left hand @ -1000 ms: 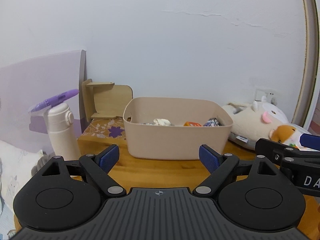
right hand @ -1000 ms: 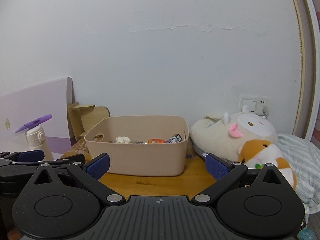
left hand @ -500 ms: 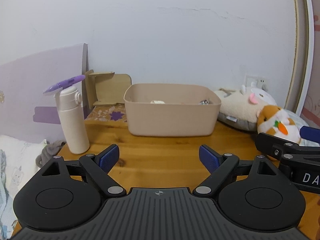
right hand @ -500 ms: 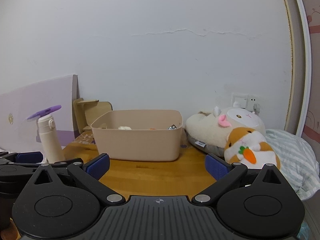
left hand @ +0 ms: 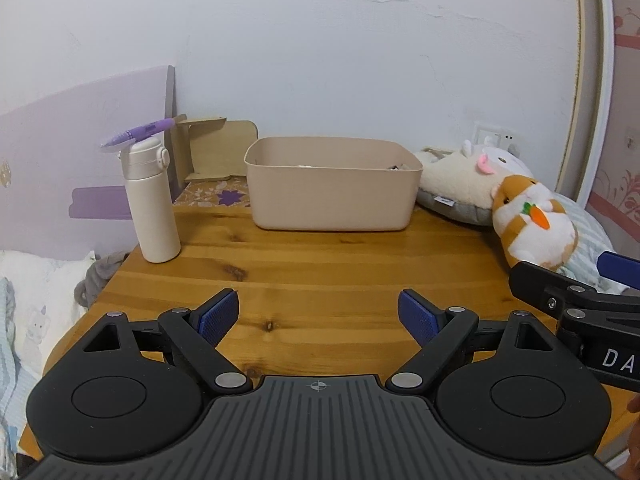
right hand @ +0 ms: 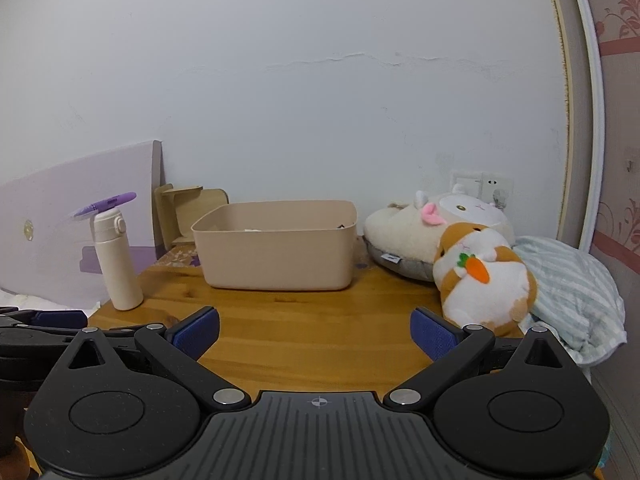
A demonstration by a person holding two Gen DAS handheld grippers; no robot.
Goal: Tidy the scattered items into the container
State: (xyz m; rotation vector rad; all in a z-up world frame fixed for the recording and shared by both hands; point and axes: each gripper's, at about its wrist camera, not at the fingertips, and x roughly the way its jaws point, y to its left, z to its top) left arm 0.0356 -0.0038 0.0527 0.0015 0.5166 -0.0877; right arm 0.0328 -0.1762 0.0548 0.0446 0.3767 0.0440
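While both tools are held low over the near edge of the wooden desk [left hand: 320, 264], the left tool [left hand: 319, 314] is seen with its blue pads set wide apart and nothing between them, and the right tool [right hand: 316, 332] is likewise spread wide and empty. Straight ahead of both tools, at the far side of the desk near the wall, the beige container [left hand: 333, 186] is placed upright; only slivers of its contents are visible above the rim and cannot be identified. Ahead and to the left of the left tool, a cream bottle [left hand: 150, 204] stands on the desk, with a purple pen [left hand: 140, 135] lying across its cap. Ahead and to the right of the right tool, a hamster plush [right hand: 482, 276] with a carrot is positioned at the desk edge, touching a white slipper plush [right hand: 432, 232] behind it.
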